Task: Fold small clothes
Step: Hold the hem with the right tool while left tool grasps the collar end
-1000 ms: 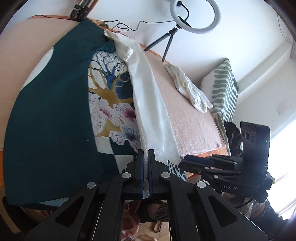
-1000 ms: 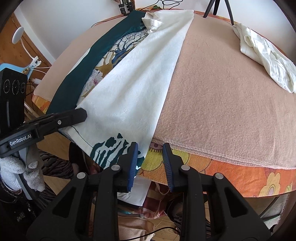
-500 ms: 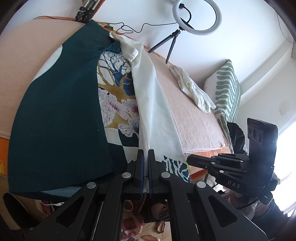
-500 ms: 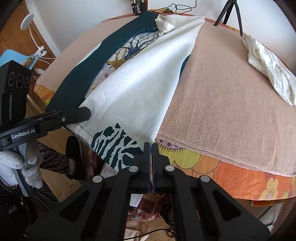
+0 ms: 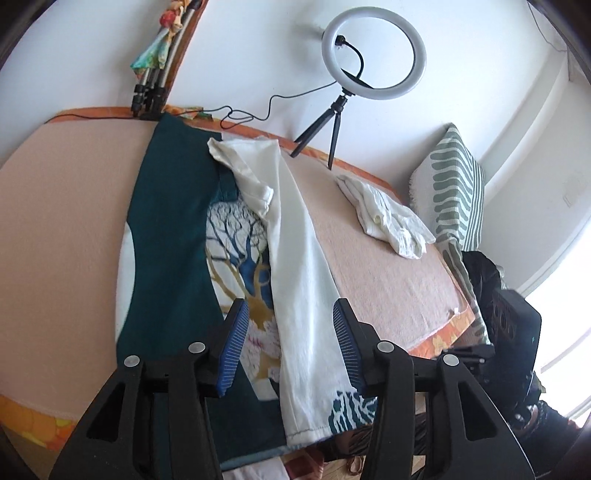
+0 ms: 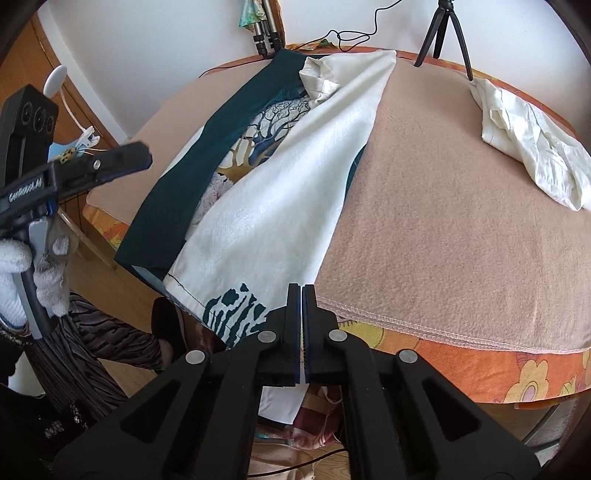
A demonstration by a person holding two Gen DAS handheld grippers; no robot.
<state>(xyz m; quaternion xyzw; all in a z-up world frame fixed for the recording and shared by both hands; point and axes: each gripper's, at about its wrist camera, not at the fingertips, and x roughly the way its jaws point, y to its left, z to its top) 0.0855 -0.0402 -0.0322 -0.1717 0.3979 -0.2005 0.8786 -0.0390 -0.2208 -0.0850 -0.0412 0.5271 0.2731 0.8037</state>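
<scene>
The left tongs (image 5: 288, 347), clamped on the teal-and-white printed cotton garment (image 5: 295, 280) a moment ago, are opening above it, empty; the right tongs (image 6: 302, 317) now pinch its near hem at the bed's (image 6: 443, 192) edge, ready for the next fold.

From your right gripper (image 6: 302, 295), bare blanket (image 6: 443, 229) lies open toward one o'clock. The crumpled white garment (image 6: 532, 147) blocks two o'clock, tripod legs (image 6: 443, 33) twelve, and your left gripper (image 6: 122, 162) ten.
</scene>
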